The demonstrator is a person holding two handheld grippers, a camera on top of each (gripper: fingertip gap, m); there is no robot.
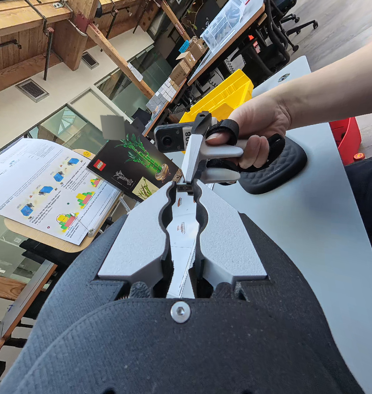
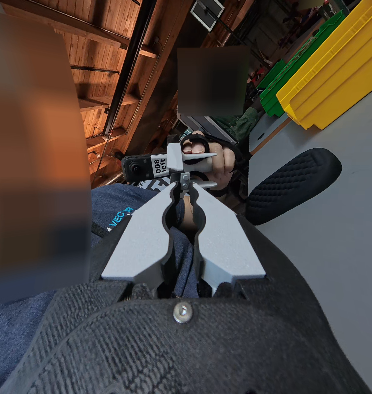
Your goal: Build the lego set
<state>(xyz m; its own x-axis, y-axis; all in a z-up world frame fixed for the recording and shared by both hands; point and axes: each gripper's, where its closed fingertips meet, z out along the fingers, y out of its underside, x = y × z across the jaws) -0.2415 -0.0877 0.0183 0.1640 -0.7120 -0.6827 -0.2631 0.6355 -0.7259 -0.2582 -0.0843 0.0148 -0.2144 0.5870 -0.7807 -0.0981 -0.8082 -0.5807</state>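
the left gripper (image 1: 184,185) pinches a small dark lego piece (image 1: 184,188) at its tips; the right gripper (image 2: 183,186) clamps a grey piece (image 2: 185,180). both are held in the air above the table (image 1: 308,213), touching. they look light, stiff and smooth; hold their flat sides.

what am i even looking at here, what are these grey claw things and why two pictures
The grey claws are handheld two-finger grippers; a person holds one in each hand. Each carries a camera looking along its own fingers, hence two pictures. The left gripper and the right gripper meet tip to tip in the air, both pinching small lego pieces: a dark piece in the left view, a grey studded piece in the right. Each view also shows the other gripper with its hand. On the white table lie a black wrist rest, a yellow bin and the set's booklet; a printed instruction sheet sits beside it.
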